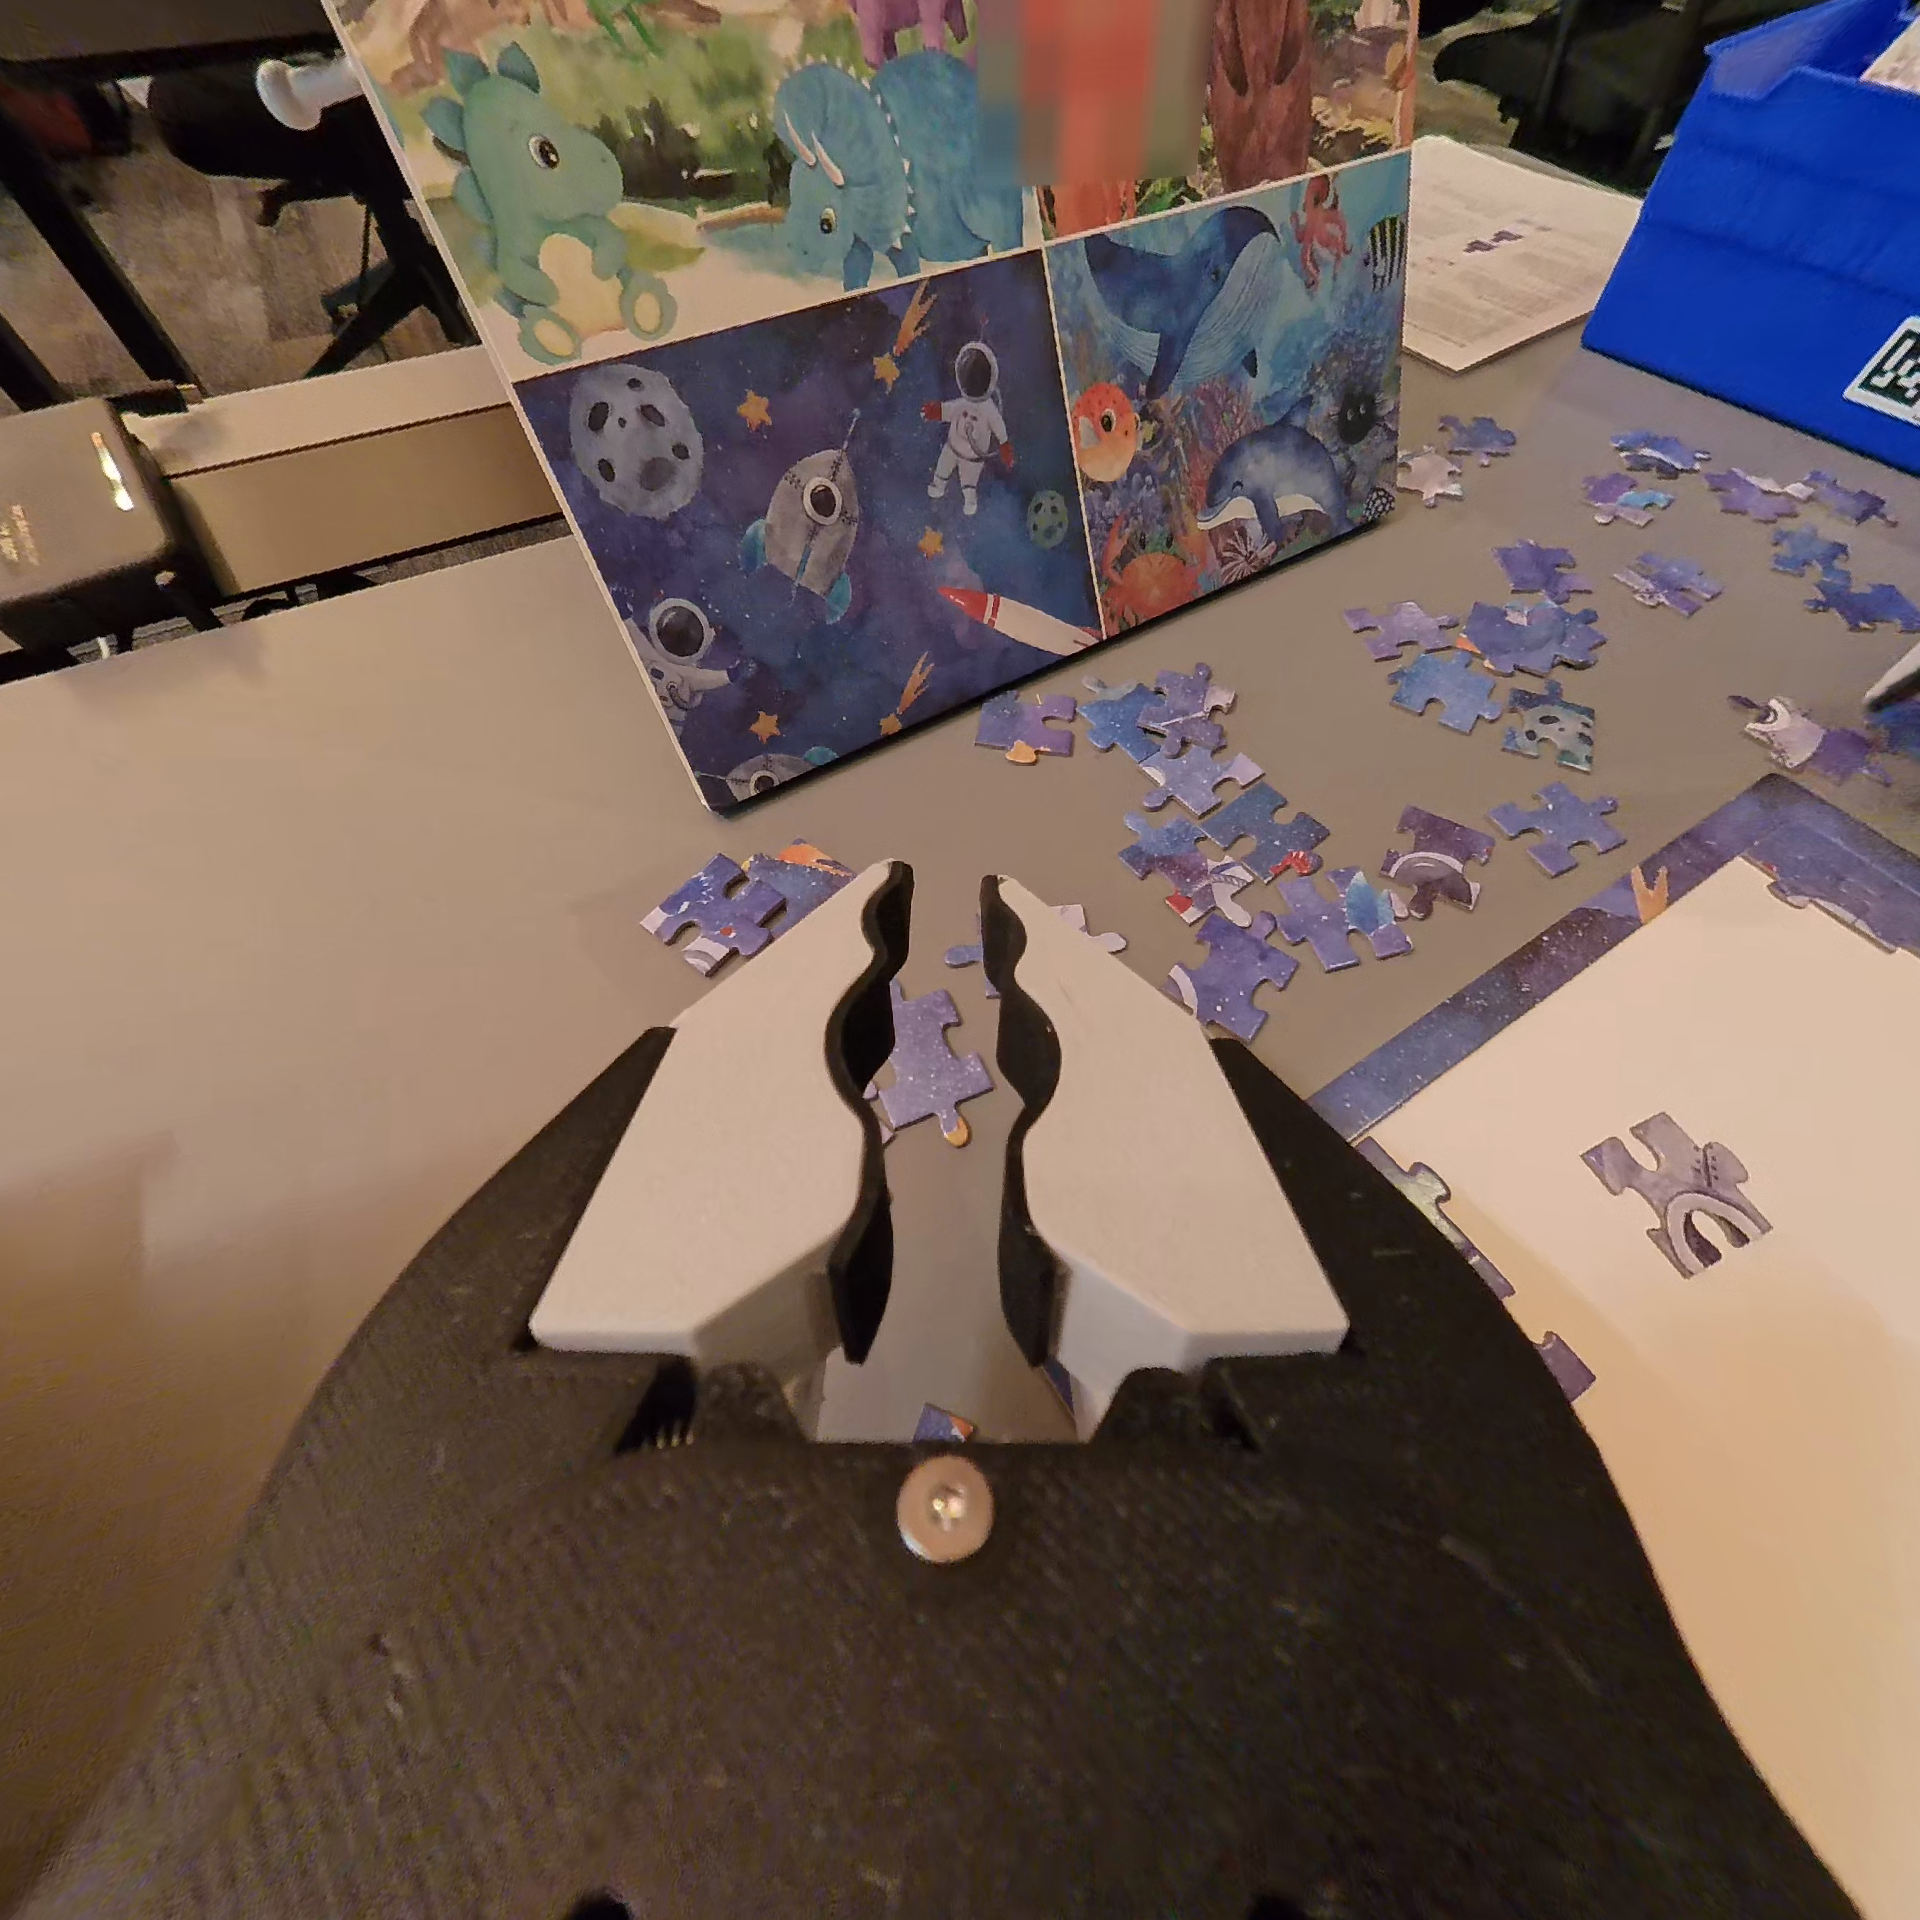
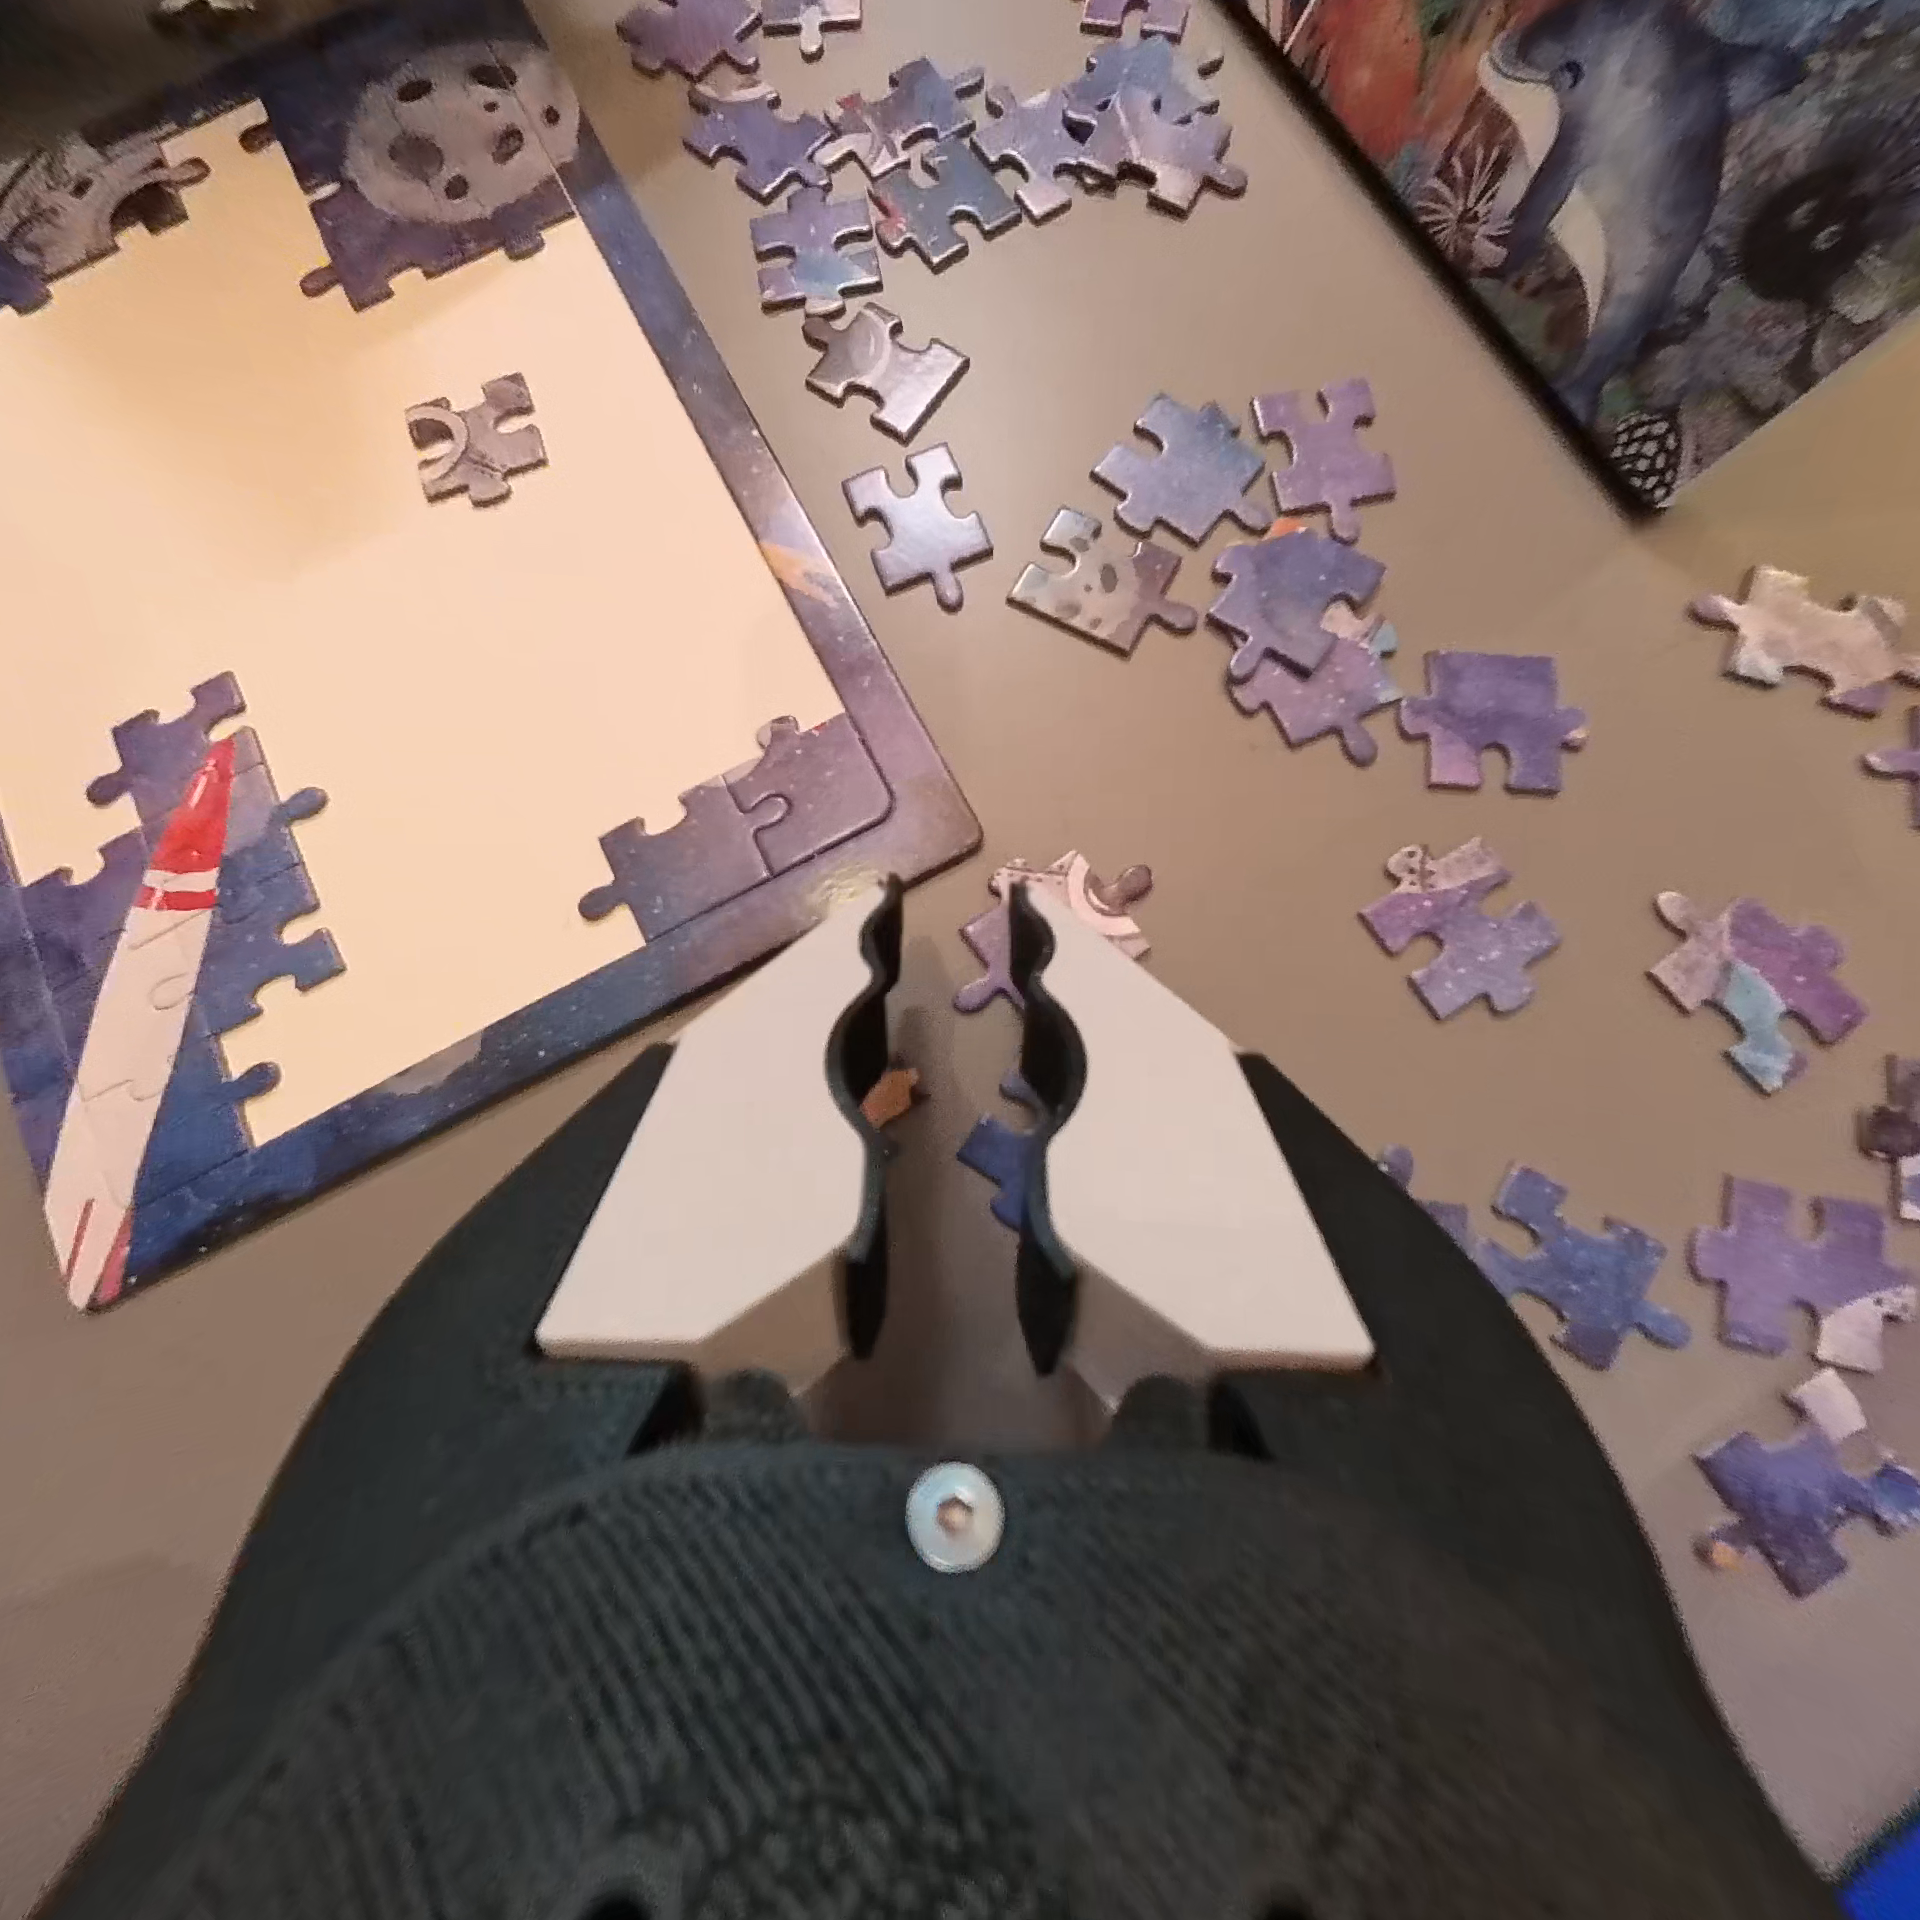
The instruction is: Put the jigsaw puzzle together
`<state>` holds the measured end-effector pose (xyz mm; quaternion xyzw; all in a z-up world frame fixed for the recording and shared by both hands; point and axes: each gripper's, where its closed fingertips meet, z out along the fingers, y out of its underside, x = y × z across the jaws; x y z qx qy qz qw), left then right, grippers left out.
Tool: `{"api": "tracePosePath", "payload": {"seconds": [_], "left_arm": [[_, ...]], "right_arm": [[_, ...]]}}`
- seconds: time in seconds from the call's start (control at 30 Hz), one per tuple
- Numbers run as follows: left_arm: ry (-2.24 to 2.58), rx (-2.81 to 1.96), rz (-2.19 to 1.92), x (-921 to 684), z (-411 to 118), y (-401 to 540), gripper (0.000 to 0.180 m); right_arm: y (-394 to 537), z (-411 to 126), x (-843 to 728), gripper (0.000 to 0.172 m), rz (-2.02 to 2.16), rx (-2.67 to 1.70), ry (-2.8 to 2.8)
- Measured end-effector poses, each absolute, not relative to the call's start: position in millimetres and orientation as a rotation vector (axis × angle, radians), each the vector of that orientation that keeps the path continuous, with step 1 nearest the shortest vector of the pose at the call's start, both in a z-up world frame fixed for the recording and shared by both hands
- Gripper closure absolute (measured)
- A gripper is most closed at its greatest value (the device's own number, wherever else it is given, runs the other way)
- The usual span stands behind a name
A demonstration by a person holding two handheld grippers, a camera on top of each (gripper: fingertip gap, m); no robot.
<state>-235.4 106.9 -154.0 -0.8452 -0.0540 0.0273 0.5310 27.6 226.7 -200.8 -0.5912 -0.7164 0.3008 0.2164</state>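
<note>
Hovering over loose puzzle pieces (image 1: 1236, 831) on the grey table (image 1: 312, 831), the left gripper (image 1: 945, 894) stands slightly apart, gripping nothing. The right gripper (image 2: 951, 899), narrowly apart and bare, hangs just beside the puzzle board (image 2: 914, 821), near the picture box (image 1: 935, 416).

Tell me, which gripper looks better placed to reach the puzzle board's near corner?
Probably the right gripper: its fingertips sit right beside the puzzle board corner. The left gripper hovers over loose pieces near the box, with the board off to its side.
</note>
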Motion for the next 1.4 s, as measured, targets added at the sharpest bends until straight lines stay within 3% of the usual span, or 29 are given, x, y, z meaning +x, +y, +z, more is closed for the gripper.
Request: {"api": "tracePosePath", "payload": {"seconds": [0.27,0.4,0.73,1.4], "left_arm": [[-0.126,-2.020,0.067,-235,-155,107,0.169],[-0.132,-2.019,0.066,-236,-155,107,0.169],[-0.125,-2.014,0.058,-234,-153,107,0.169],[-0.127,-2.017,0.061,-235,-154,107,0.169]], "right_arm": [[248,-217,33,0.129,0.643,-1.655,-2.080],[246,-222,31,0.125,0.662,-1.668,-2.155],[203,-215,51,0.129,0.799,-1.766,-2.226],[231,-222,37,0.143,0.623,-1.663,-2.182]]}}
